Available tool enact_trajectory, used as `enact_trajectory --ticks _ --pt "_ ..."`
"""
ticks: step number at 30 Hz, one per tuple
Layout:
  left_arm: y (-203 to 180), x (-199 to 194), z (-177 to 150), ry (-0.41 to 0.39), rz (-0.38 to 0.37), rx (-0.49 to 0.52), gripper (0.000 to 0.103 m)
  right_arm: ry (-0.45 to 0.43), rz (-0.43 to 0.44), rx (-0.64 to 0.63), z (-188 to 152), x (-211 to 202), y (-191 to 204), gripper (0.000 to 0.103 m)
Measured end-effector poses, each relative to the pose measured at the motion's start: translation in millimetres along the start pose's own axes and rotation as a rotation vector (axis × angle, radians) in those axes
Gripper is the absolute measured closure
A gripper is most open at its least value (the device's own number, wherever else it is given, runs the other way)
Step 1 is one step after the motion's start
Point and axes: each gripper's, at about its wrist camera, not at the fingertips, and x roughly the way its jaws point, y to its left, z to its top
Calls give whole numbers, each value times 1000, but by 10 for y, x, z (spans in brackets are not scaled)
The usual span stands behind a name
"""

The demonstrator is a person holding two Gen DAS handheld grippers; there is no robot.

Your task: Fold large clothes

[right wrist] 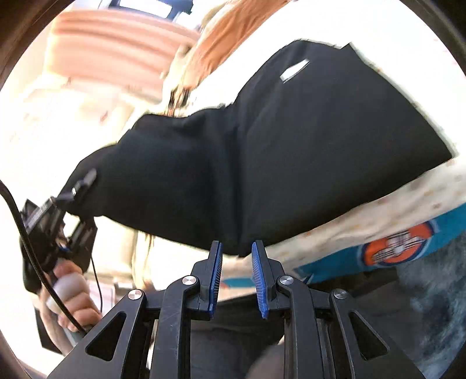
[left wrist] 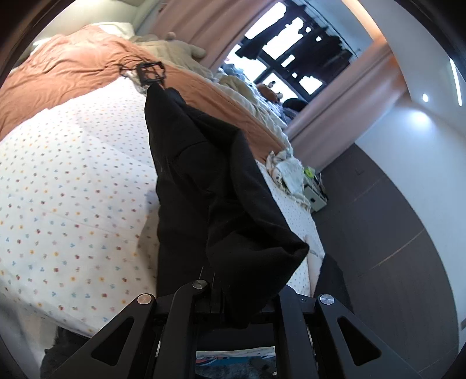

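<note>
**Bedroom fold: black garment lifted at one end over the dotted quilt**

Bedding lies under both my tools; nearest, my right gripper (right wrist: pixel 236 277) has its blue pads (right wrist: pixel 216 280) spread with nothing between them, poised just below the lower edge of the black garment (right wrist: pixel 276 145); I judge it is lined up to take that hem so the cloth can be doubled over. My left gripper (left wrist: pixel 233 294) is buried in a bunched corner of the same garment (left wrist: pixel 204 180), and its fingertips are hidden, but the cloth hangs from it, so it appears pinched shut, held high to keep the length taut. Beneath, the flower-dotted quilt (left wrist: pixel 72 186) gives a broad soft surface; beyond it an orange blanket (left wrist: pixel 67 70), heaped pale bedding, pink curtains (left wrist: pixel 204 26), a bright window and dark floor tiles (left wrist: pixel 378 227).
</note>
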Motion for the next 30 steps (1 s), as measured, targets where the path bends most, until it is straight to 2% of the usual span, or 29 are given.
enact_trajectory --ticks 6,14,16,19,21,25,27,28,29,30 --pt "-444 370 -171 72 21 144 94 -84 68 110 145 -347 -447 79" --pt "-833 995 -576 197 21 249 94 -143 90 205 275 -611 -885 79" --pt "-930 1200 -739 259 20 283 93 -159 87 236 301 -680 -997 79" --pt "-990 1480 -951 381 67 307 88 -176 80 265 326 -749 -1125 79" --pt "-970 1574 -1039 427 66 300 84 -188 75 276 328 -805 -1192 79" --pt "-892 1458 -995 430 11 264 75 -208 78 270 323 -891 -1201 79" --pt "-860 1329 -938 431 -25 235 66 -212 81 268 323 -902 -1182 78" --pt "-848 1246 -900 424 -36 228 57 -213 81 265 316 -901 -1154 78" --pt "-837 1172 -850 406 -44 227 49 -215 81 262 301 -901 -1127 76" --pt "-832 1062 -804 374 -48 229 45 -216 83 257 288 -898 -1092 73"
